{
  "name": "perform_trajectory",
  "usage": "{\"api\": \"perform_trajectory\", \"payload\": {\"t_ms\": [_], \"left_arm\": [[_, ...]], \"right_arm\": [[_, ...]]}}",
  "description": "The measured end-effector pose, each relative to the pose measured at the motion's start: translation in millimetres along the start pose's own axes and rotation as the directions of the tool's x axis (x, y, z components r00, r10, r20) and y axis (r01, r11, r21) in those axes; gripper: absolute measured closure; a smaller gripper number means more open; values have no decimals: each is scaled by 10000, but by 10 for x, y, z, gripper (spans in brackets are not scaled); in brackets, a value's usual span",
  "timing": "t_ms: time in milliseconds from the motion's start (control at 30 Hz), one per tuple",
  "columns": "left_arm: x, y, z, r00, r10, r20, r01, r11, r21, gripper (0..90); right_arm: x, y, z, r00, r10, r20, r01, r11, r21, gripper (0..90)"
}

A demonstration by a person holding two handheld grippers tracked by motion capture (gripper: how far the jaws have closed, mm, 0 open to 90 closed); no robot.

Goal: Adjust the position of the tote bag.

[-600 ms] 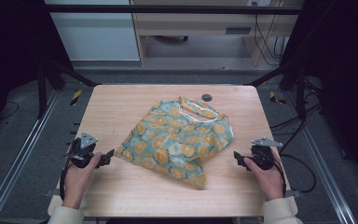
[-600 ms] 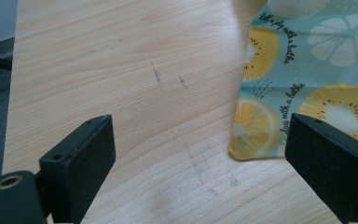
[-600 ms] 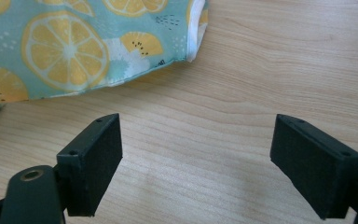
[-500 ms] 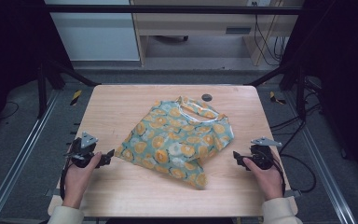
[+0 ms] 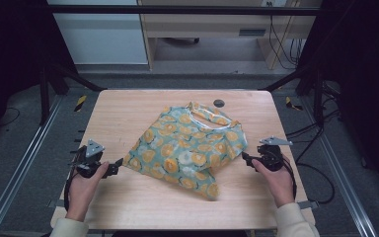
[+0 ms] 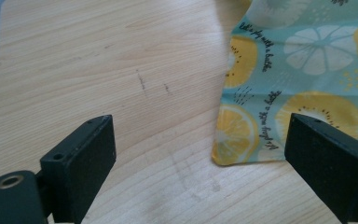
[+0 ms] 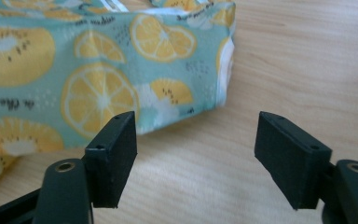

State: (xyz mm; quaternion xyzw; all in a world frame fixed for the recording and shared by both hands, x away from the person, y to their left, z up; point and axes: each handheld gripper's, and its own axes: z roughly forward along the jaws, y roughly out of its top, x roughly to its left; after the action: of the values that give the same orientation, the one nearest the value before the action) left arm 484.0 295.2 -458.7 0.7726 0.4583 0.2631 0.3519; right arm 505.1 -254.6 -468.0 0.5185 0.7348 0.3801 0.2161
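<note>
A teal cloth bag printed with yellow citrus slices (image 5: 187,148) lies crumpled in the middle of the wooden table (image 5: 128,113). My left gripper (image 5: 117,165) is open at the bag's left corner; the left gripper view shows that corner (image 6: 242,144) between the jaws, nearer the right one. My right gripper (image 5: 244,159) is open just off the bag's right edge. In the right gripper view the bag's side (image 7: 121,79) lies ahead and to the left, with bare wood between the jaws. Neither gripper holds anything.
A small dark round spot (image 5: 219,103) sits on the table near its far edge. Metal rails (image 5: 15,173) run along both sides of the table. Cables (image 5: 321,168) trail off to the right.
Both grippers have crept slightly toward the bag. The bag has not moved.
</note>
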Motion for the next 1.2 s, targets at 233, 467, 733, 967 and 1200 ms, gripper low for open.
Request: {"api": "perform_trajectory", "payload": {"t_ms": [233,467,733,967,1200], "left_arm": [[-55,45,3,9997,235,62,-235,9997,-95,89],[-48,70,0,9998,129,133,-126,9997,-187,89],[-75,123,-1,9994,127,307,-115,9992,-394,90],[-107,398,31,9963,361,782,-328,9985,-427,94],[-201,1006,245,9920,452,1180,-450,9990,-43,94]], "right_arm": [[-88,305,247,9999,-27,128,25,9999,102,330],[-272,532,698,9964,843,2,-842,9945,620,234],[-245,536,939,9933,938,-670,-835,9862,1428,459],[-156,569,883,9917,253,-1259,-125,9947,1019,895],[-25,700,650,9911,-333,-1286,344,9994,65,900]]}}
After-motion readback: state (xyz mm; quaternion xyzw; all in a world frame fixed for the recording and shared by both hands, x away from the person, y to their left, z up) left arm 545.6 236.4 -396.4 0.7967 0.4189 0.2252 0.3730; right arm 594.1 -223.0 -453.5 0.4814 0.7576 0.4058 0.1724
